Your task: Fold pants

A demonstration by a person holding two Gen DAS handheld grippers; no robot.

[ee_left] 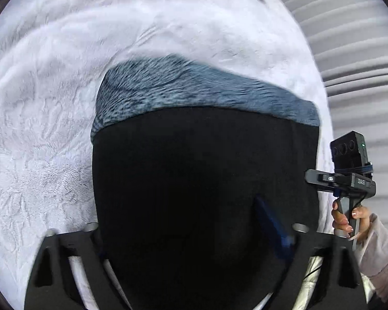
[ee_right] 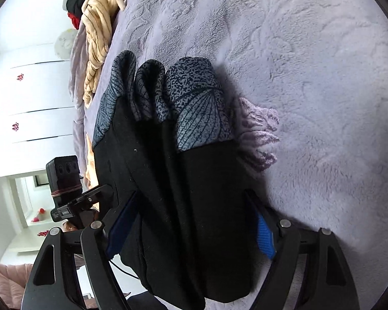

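Seemingly mid-fold, the pants (ee_right: 173, 180) hang bunched above the bed (ee_right: 323, 103), the right claw (ee_right: 191, 230) and left claw (ee_left: 194, 232) each clamped on black fabric, final folds and laying down remaining.

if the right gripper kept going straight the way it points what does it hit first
The pants themselves: the black fabric already sits between the right gripper fingers. Past their patterned grey cuffs lies the lilac blanket, though depth is unclear.

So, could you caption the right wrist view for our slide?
Right gripper grips black pants with leaf-print cuffs over a lilac blanket.
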